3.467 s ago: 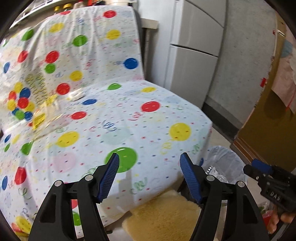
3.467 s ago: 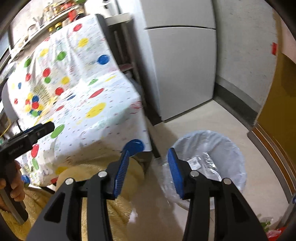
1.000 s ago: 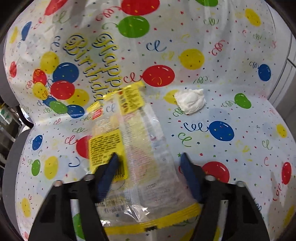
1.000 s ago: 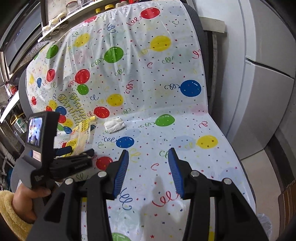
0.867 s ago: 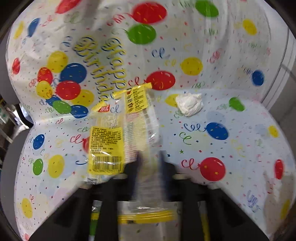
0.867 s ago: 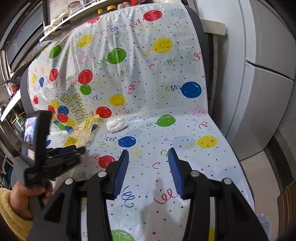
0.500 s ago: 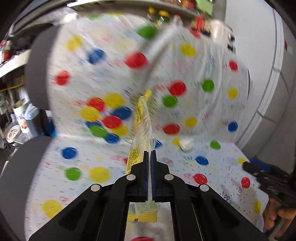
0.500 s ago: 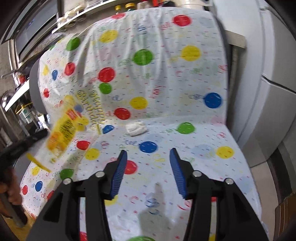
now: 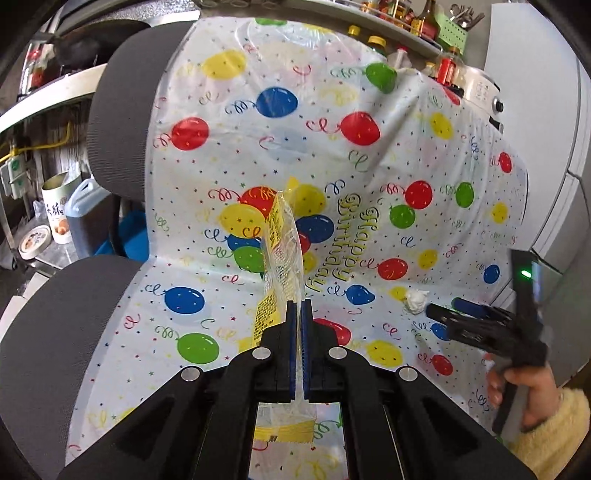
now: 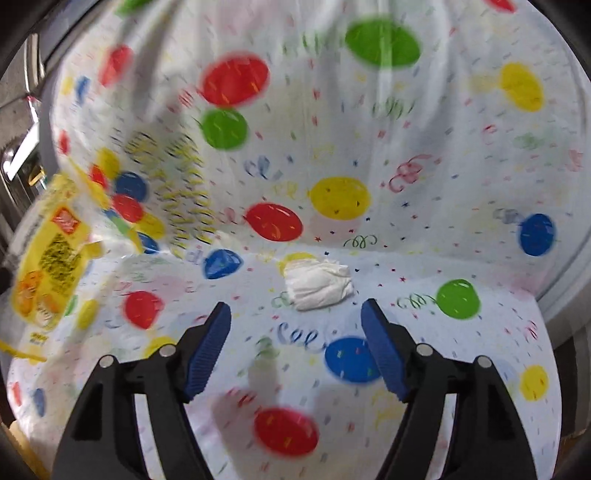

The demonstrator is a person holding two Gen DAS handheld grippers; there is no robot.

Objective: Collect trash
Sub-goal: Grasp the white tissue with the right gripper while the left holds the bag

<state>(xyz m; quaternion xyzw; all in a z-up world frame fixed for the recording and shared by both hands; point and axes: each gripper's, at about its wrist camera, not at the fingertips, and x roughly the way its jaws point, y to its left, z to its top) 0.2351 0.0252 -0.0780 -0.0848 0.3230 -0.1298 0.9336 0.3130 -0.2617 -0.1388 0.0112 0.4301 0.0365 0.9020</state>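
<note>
My left gripper (image 9: 299,308) is shut on a clear plastic wrapper with yellow labels (image 9: 281,251) and holds it upright above the balloon-print cover (image 9: 184,258) of a chair. The wrapper also shows at the left edge of the right wrist view (image 10: 51,254). A crumpled white tissue (image 10: 319,284) lies on the seat near the backrest. My right gripper (image 10: 295,314) is open and empty, just in front of the tissue, with the tissue between the lines of its fingers. In the left wrist view the tissue (image 9: 416,300) lies beside the right gripper (image 9: 443,314).
The chair has a grey padded back (image 9: 118,125) and seat edge (image 9: 48,332) under the cover. Shelves with bottles (image 9: 424,22) run behind it. A tin and a jug (image 9: 70,210) stand to the left. A white fridge (image 9: 569,184) is at the right.
My left gripper closed on the wrapper and lifted it off the seat. My right gripper moved in close to the white tissue.
</note>
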